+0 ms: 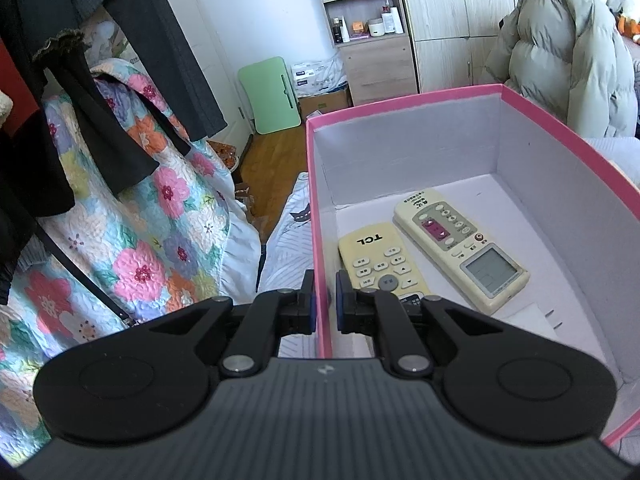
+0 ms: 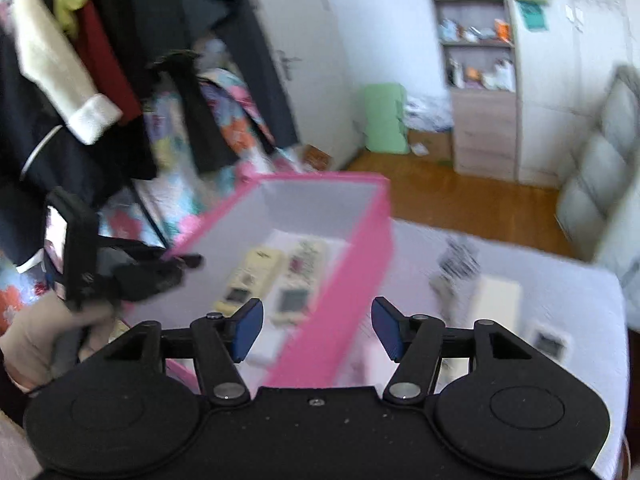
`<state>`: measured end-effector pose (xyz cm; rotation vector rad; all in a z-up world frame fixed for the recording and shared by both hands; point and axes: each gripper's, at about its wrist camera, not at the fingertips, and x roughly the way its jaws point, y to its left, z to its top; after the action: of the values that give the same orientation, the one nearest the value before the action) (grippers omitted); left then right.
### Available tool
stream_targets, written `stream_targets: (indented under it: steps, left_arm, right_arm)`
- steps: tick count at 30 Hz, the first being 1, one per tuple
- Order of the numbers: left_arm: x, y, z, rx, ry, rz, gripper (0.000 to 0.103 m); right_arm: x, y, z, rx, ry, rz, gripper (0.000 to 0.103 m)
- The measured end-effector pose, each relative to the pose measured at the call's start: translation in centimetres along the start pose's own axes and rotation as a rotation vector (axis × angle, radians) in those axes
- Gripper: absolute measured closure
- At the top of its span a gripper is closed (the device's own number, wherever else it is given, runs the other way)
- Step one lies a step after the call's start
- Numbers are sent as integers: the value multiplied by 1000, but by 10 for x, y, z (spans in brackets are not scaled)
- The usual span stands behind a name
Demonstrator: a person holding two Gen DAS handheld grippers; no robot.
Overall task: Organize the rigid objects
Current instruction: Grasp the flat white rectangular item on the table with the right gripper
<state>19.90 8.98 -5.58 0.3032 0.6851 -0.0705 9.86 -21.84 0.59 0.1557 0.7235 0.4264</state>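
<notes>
From the left wrist, the left claw (image 1: 324, 300) pinched the pink box (image 1: 318, 208) by its wall, likely to keep it from sliding. Two remotes (image 1: 376, 260) lay inside. From the right wrist, blurry, the right claw (image 2: 318, 330) was spread wide above the box's edge, holding nothing. More remotes (image 2: 496, 300) waited on the bed.
</notes>
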Motion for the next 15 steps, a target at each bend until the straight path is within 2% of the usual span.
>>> stream_targets:
  steps: [4, 9, 12, 15]
  left_arm:
    - [0, 0, 0, 11, 2, 7, 95]
    - [0, -1, 0, 28, 4, 18, 95]
    - [1, -1, 0, 24, 3, 19, 95]
    - [1, 0, 0, 23, 4, 19, 95]
  right_arm:
    - [6, -21, -26, 28, 67, -31, 38]
    - [36, -32, -59, -106, 164, -6, 38]
    - [55, -51, -61, -48, 205, 25, 38]
    - [66, -54, -56, -109, 236, 70, 38]
